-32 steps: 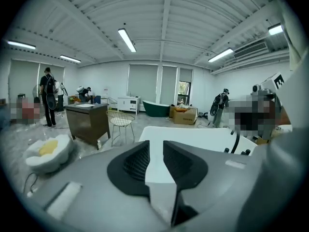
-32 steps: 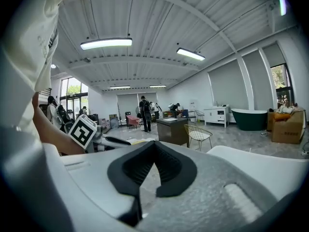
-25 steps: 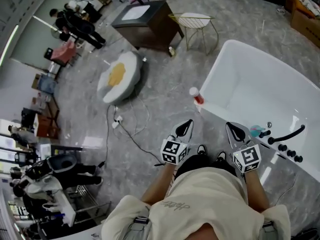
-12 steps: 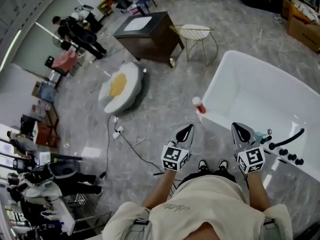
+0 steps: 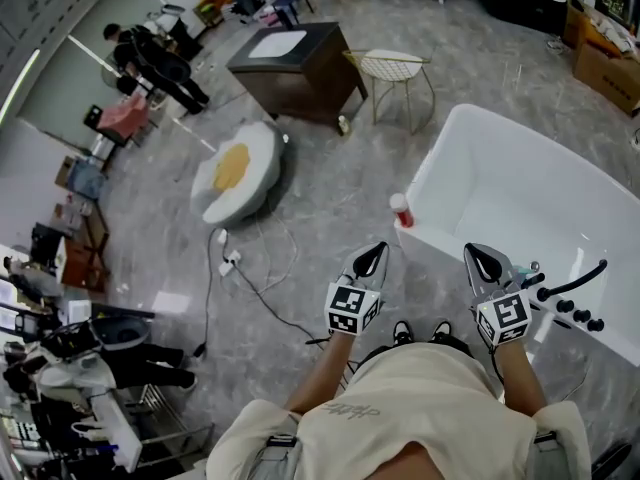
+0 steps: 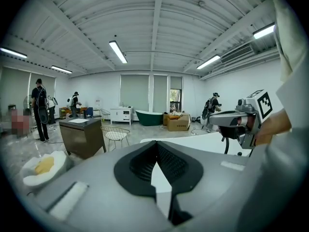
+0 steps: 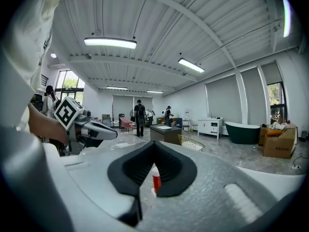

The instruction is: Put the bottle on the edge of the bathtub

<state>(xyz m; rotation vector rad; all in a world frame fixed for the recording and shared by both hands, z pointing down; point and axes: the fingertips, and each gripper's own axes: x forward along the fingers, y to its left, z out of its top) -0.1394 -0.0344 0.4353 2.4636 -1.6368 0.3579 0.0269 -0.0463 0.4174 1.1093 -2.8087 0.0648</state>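
I see left gripper (image 5: 372, 255) and right gripper (image 5: 481, 258) clenched empty, lower centre; red-banded white bottle (image 5: 401, 210) stands on white bathtub (image 5: 428, 163) rim.

I am standing in a big open hall set up as a mock home rather than a real bathroom. A white bathtub (image 5: 500, 183) sits free on the grey marble-look floor (image 5: 330, 198), near a dark cabinet (image 5: 290, 58), a wire chair (image 5: 392, 68) and an egg-shaped cushion (image 5: 235, 173). Cables (image 5: 262, 283) trail loose. Strip lights (image 6: 118, 51) hang from a ribbed ceiling, cardboard boxes (image 6: 178, 122) sit by a green tub (image 6: 148, 117), and people (image 5: 160, 53) stand about with gear.
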